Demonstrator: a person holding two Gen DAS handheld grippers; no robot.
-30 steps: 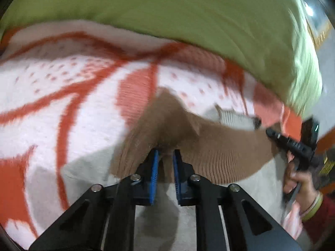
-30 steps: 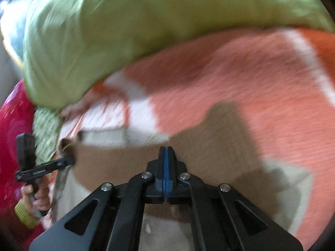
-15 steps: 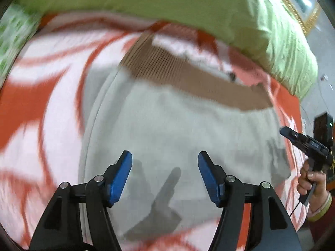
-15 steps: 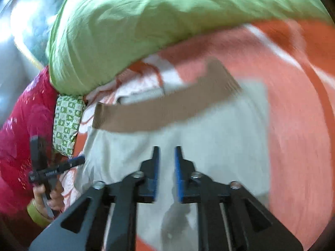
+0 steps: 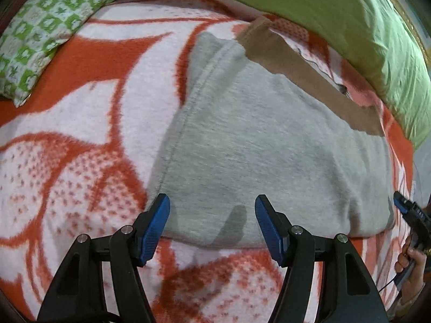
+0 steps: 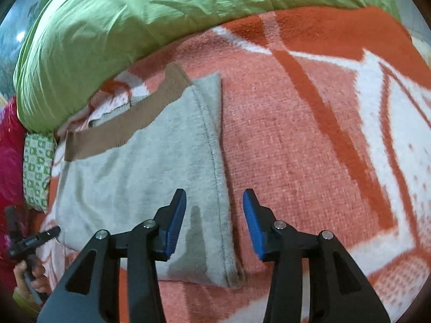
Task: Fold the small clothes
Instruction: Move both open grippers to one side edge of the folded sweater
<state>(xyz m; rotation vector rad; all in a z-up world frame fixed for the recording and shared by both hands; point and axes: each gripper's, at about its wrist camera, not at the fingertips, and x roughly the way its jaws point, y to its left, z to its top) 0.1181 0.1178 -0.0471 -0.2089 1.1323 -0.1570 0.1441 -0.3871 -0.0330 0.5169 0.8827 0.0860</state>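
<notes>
A small grey garment [image 5: 264, 145] with a brown ribbed waistband [image 5: 309, 75] lies flat on an orange-and-white blanket [image 5: 80, 113]. It also shows in the right wrist view [image 6: 140, 172], waistband [image 6: 126, 123] at its far edge. My left gripper [image 5: 212, 212] is open and empty, hovering over the garment's near-left corner. My right gripper [image 6: 214, 210] is open and empty above the garment's right seam edge. The right gripper shows at the left wrist view's right edge [image 5: 409, 212]; the left gripper shows at the right wrist view's left edge [image 6: 29, 239].
A big green duvet [image 5: 309, 2] lies along the far side of the blanket, also in the right wrist view [image 6: 134, 18]. A green-and-white checked pillow [image 5: 43, 32] sits at the far left. Red fabric [image 6: 10, 167] is at the left edge.
Both grippers let go of the brown waistband, opened and pulled back toward the garment's near edge. The garment now lies spread flat.
</notes>
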